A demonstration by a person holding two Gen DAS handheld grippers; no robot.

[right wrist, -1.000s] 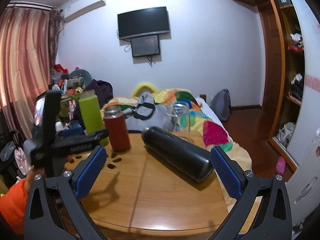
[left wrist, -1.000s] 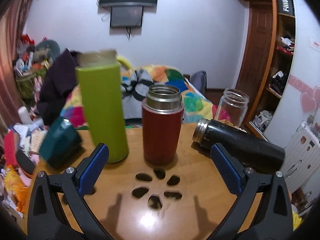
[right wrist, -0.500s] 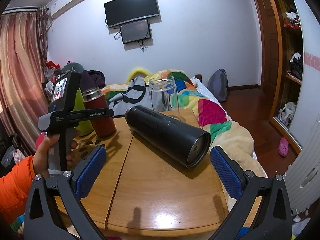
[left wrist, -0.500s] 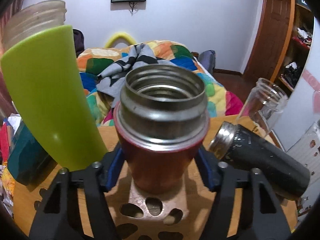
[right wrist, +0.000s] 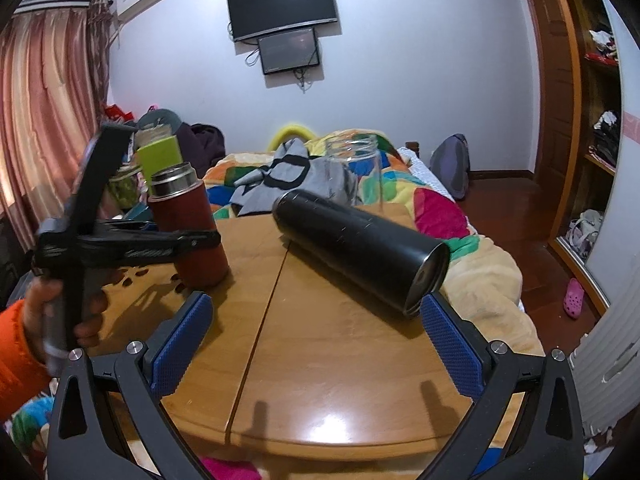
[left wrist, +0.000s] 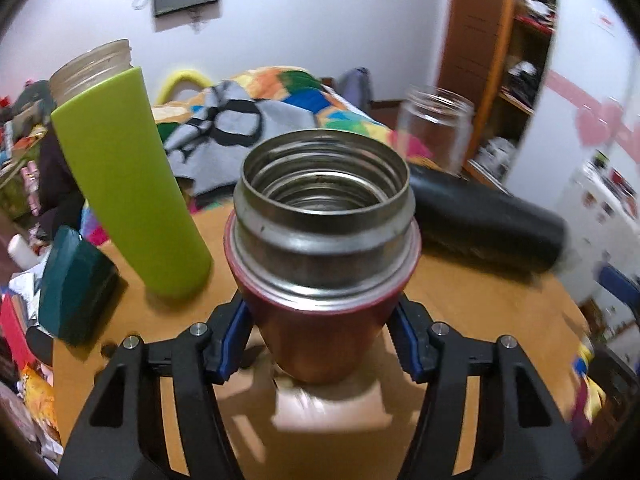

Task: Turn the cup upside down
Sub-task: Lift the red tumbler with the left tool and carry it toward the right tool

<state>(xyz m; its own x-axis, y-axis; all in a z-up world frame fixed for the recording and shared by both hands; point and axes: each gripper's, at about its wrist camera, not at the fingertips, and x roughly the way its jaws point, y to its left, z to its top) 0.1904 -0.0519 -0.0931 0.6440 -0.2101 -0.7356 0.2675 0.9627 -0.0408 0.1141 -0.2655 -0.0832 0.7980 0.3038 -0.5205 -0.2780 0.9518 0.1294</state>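
A red cup (left wrist: 324,312) with a steel threaded mouth stands upright, opening up. My left gripper (left wrist: 320,344) is shut on its lower body, a blue pad on each side. In the right wrist view the red cup (right wrist: 184,220) is at the left of the wooden table (right wrist: 340,360), held in my left gripper (right wrist: 200,240), with its base at or just above the table. My right gripper (right wrist: 316,336) is open and empty above the table's front, short of a black flask (right wrist: 360,244) lying on its side.
A tall green tumbler (left wrist: 128,184) stands left of the red cup, with a dark teal box (left wrist: 72,288) beside it. A clear glass jar (left wrist: 434,128) stands behind the black flask (left wrist: 488,228). A bed with a colourful quilt (right wrist: 400,184) lies beyond the table.
My left gripper moved forward around the red cup and closed on it; the cup has tilted slightly in view. My right gripper moved closer to the black flask and stays open.
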